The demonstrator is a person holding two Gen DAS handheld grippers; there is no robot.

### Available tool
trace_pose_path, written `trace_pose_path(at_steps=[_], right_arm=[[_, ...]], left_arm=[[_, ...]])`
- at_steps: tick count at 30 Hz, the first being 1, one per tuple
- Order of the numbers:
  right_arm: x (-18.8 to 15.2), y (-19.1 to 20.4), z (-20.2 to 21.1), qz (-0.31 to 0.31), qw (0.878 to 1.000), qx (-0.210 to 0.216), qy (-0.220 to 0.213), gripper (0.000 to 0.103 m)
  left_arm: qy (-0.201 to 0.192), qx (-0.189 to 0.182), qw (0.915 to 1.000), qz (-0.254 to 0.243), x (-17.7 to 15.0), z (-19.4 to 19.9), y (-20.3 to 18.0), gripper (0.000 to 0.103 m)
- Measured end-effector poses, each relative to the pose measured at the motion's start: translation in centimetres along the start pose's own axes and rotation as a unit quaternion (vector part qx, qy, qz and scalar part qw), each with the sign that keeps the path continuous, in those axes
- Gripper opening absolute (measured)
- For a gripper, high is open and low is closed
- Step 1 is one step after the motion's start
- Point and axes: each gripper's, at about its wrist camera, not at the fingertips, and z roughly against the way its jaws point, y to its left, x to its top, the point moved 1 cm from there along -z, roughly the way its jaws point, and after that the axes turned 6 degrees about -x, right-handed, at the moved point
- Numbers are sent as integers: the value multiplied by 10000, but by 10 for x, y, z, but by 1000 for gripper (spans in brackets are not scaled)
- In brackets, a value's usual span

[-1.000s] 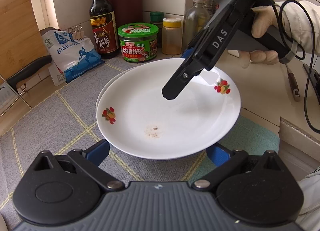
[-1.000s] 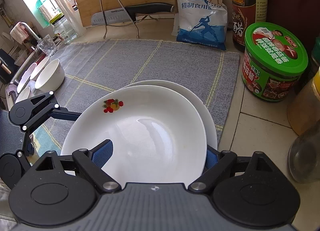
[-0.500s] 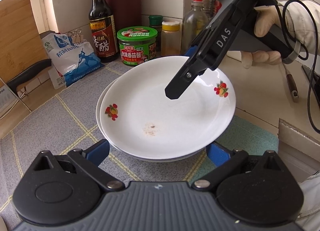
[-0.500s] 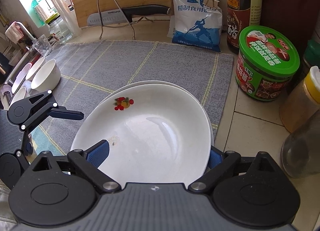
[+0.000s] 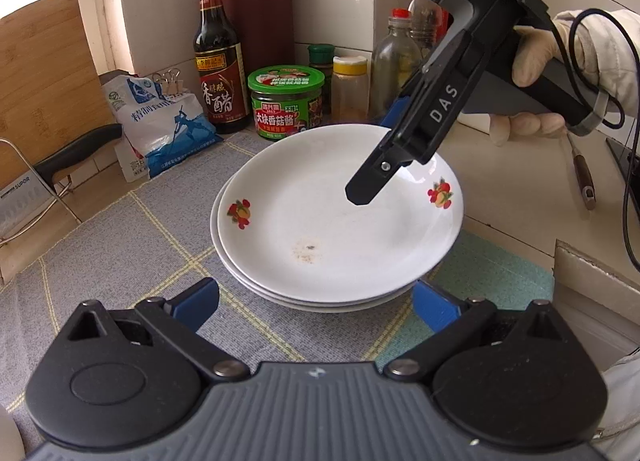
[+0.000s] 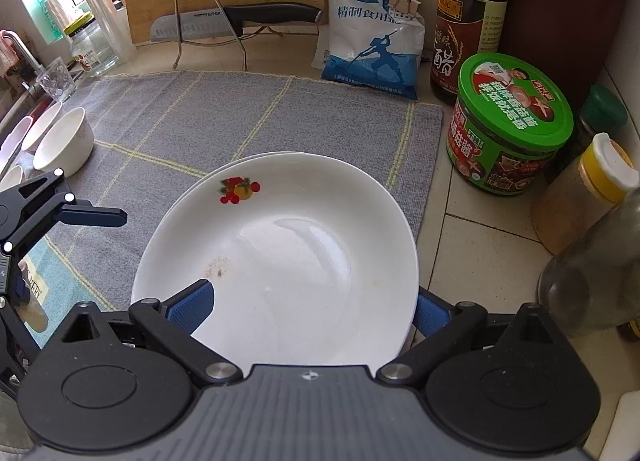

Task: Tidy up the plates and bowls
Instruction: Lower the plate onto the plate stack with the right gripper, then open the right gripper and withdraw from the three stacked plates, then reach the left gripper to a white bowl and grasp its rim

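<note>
Two white plates with fruit prints lie stacked on the grey mat (image 5: 120, 245). The top plate (image 5: 340, 221) (image 6: 288, 253) has a brown smear inside and rests on the lower plate (image 5: 218, 237), slightly off centre. My right gripper (image 5: 376, 153) (image 6: 312, 305) straddles the top plate's far rim. One black finger hangs over the plate's inside and the blue pad sits outside the rim. Its jaws are opening and neither pad presses on the plate. My left gripper (image 5: 316, 305) is open at the stack's near edge, pads apart from it.
Behind the plates stand a green-lidded jar (image 5: 286, 101), a vinegar bottle (image 5: 216, 57), a salt bag (image 5: 160, 121) and spice jars (image 5: 350, 89). A knife (image 6: 240, 21) rests on a wire rack before a cutting board. White bowls (image 6: 60, 141) sit at the mat's left edge.
The top plate has come down from a tilt and settled onto the lower plate. The right gripper's jaws have spread wider and let go of its rim. The left gripper has hardly moved.
</note>
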Motion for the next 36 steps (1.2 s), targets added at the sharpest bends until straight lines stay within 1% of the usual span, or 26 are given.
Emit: trace_pose_path(at_steps=[4, 7, 10, 13, 16, 18, 22, 27, 31, 36], right_arm=[[-4, 4, 4, -13, 9999, -129, -39, 103], [-4, 15, 16, 80, 9993, -277, -247, 103], [-5, 36, 30, 343, 9952, -664, -633, 103], [-5, 65, 40, 687, 9871, -1005, -1037, 103], [-6, 97, 45, 864, 9808, -1100, -1357, 103], [-7, 117, 46, 901, 9786, -1083, -1501, 103], [-10, 160, 43, 939, 9778, -872, -1660, 103], [-13, 207, 33, 940, 9803, -532, -1652, 103], [-15, 248, 22, 1160, 9785, -459, -1645, 103], [-13, 290, 14, 1247, 9785, -136, -1638, 103]], left_arm=[[-159, 103, 9998, 4, -3, 12, -2, 102], [-358, 200, 9992, 37, -6, 28, -4, 102], [-546, 365, 9978, 105, -9, 46, -5, 102], [-660, 582, 9958, 268, -16, 66, -3, 102], [-744, 790, 9930, 460, -28, 86, 5, 102], [-790, 965, 9904, 602, -36, 100, 10, 102], [-792, 1260, 9848, 894, -57, 134, 23, 102], [-712, 1644, 9760, 1240, -83, 171, 39, 102], [-569, 1922, 9694, 1418, -102, 198, 56, 102], [-313, 2235, 9627, 1493, -126, 224, 80, 102]])
